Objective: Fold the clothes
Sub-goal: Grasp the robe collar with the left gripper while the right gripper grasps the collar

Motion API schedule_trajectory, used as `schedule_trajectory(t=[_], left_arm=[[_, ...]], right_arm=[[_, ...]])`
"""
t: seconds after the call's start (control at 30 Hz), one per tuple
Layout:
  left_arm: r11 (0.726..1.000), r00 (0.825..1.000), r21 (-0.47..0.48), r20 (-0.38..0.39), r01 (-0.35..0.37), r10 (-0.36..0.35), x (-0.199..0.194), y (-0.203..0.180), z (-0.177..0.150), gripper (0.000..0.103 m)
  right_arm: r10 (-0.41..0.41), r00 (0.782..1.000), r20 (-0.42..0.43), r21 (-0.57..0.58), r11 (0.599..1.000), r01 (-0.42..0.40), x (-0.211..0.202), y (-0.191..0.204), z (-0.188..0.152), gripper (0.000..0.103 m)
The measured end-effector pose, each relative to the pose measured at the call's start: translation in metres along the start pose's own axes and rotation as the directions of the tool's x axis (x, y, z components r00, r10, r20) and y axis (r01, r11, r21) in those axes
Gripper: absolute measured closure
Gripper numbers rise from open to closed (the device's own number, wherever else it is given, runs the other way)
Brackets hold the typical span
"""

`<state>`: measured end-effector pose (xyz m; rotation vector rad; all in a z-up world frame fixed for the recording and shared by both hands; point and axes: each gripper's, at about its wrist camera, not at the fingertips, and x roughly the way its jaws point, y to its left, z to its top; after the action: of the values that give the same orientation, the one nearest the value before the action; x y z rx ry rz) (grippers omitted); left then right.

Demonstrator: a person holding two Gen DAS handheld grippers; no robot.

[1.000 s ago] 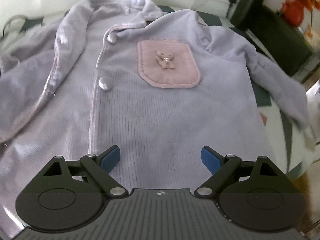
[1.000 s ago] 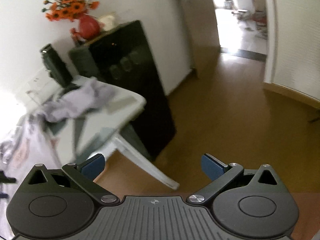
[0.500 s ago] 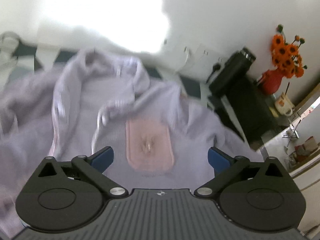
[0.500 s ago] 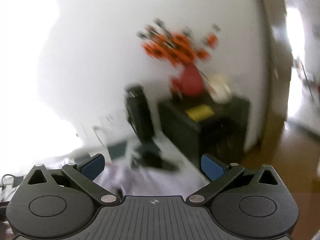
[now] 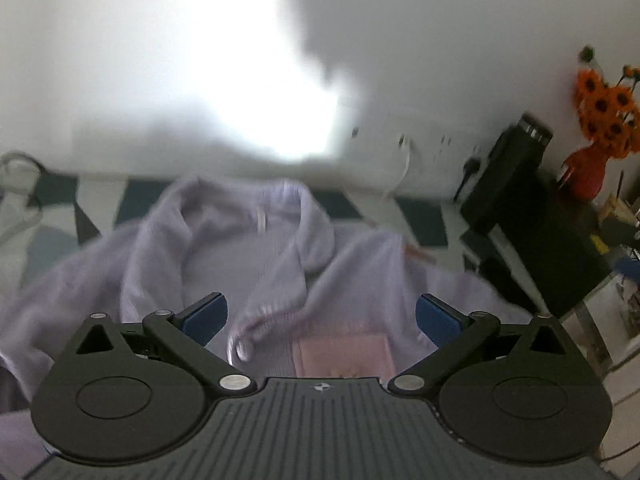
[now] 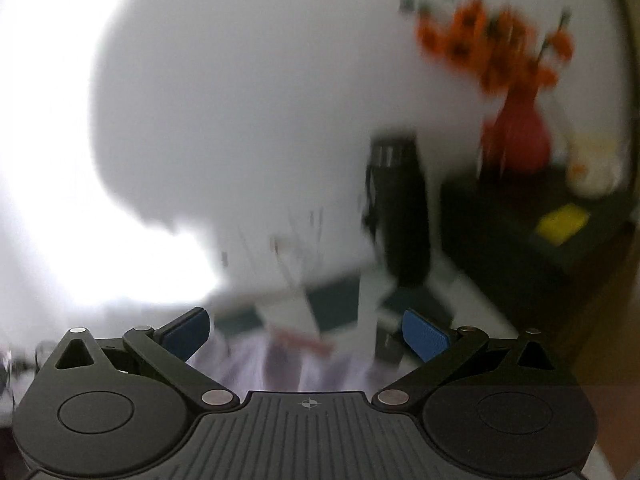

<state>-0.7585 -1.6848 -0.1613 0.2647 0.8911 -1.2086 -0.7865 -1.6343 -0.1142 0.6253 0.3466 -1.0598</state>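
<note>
Both cameras have swung up from a second ago: the left gripper hangs spread wide and empty above the soft lilac fleece jacket, which lies flat on the patterned table with its pink chest pocket just below, while the right gripper, likewise spread with nothing between its pads, faces the tall black flask

The jacket was soft, fuzzy lilac cloth with a smoother pink cloth pocket. Each tool had matt black plastic arms, ribbed housing, bright metal pivots and textured blue pads. The vase looked glossy red.
</note>
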Motion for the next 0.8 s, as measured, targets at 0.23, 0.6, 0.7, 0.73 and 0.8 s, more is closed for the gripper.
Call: schedule_trajectory(t=[0.23,0.6,0.7,0.73,0.8], left_arm=[[0.999,0.997,0.007,-0.061,0.037,-0.036,0.064,0.021,0.047,0.005],[0.986,0.968,0.129,-0.241,0.101,-0.068,0.180,0.018,0.093,0.053],[0.983,0.960,0.148,-0.274,0.108,-0.064,0.195,0.013,0.089,0.053],[0.982,0.958,0.152,-0.281,0.110,-0.063,0.199,0.011,0.087,0.054],[0.981,0.953,0.161,-0.296,0.113,-0.061,0.206,0.009,0.083,0.056]], right_arm=[[0.110,0.982,-0.157,-0.175,0.975,-0.137,0.092,-0.016,-0.003,0.033],[0.132,0.947,-0.292,-0.405,0.880,-0.248,0.169,-0.004,-0.040,0.058],[0.122,0.943,-0.310,-0.404,0.881,-0.247,0.184,-0.006,-0.041,0.058],[0.117,0.941,-0.317,-0.404,0.881,-0.246,0.190,-0.007,-0.042,0.059],[0.105,0.936,-0.337,-0.413,0.877,-0.247,0.200,-0.008,-0.045,0.062]])
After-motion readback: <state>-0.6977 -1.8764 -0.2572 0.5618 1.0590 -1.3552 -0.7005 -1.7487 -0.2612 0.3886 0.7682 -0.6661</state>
